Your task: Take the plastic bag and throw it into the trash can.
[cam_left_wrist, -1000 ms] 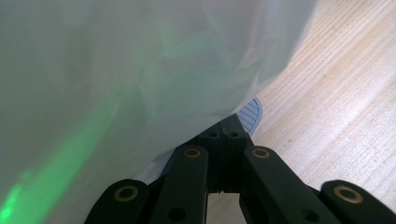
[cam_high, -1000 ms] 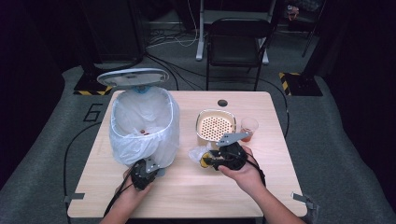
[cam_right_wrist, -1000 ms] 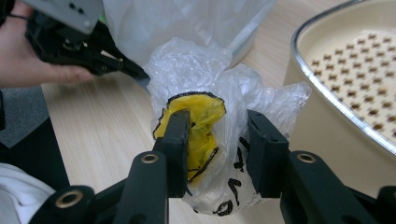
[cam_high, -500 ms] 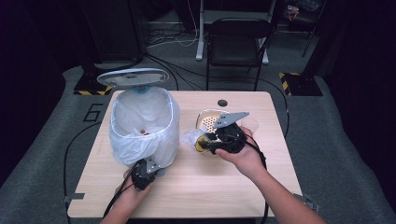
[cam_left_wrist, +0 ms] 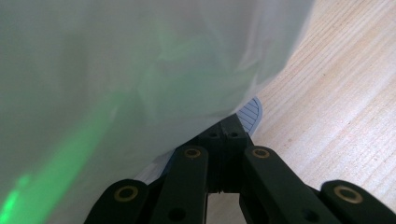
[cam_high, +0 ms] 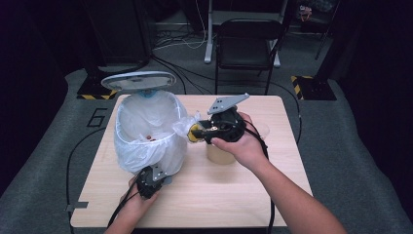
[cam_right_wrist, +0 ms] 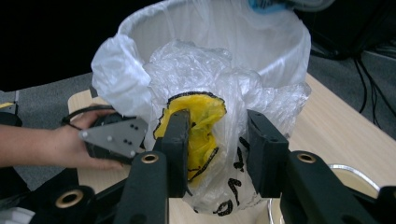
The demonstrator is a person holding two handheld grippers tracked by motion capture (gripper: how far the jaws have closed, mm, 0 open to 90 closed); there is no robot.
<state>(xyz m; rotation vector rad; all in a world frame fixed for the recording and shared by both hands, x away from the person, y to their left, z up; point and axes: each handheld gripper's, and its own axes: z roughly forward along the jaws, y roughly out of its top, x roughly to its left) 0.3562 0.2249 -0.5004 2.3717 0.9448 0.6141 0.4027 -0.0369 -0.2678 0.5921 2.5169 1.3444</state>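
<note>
I hold a crumpled clear wrapper (cam_right_wrist: 210,140), printed yellow and black, between the right tongs (cam_right_wrist: 217,154), whose jaws stand narrowed against its two sides. It hangs just short of the rim of the lined bin (cam_high: 146,131), which rises directly ahead of those tongs. The step in hand is, I judge, the carry of rubbish to the bin; the release is not yet made. The next move calls for me to push the right tongs forward over the rim until the wrapper is above the liner's opening, then spread the jaws so it drops inside rather than onto the worktop (cam_high: 234,190).

The left tongs (cam_left_wrist: 229,133) are closed tip to tip, pressed low against the bin's liner, near a grey ribbed edge just ahead of them; I judge they steady the bin. Whether any film is pinched between them I cannot tell.

Compared with half a second ago, the right tongs have travelled from above the perforated bowl (cam_high: 219,153) toward the bin, and the wrapper now nearly touches the liner's rim. The left tongs have stayed in place.
</note>
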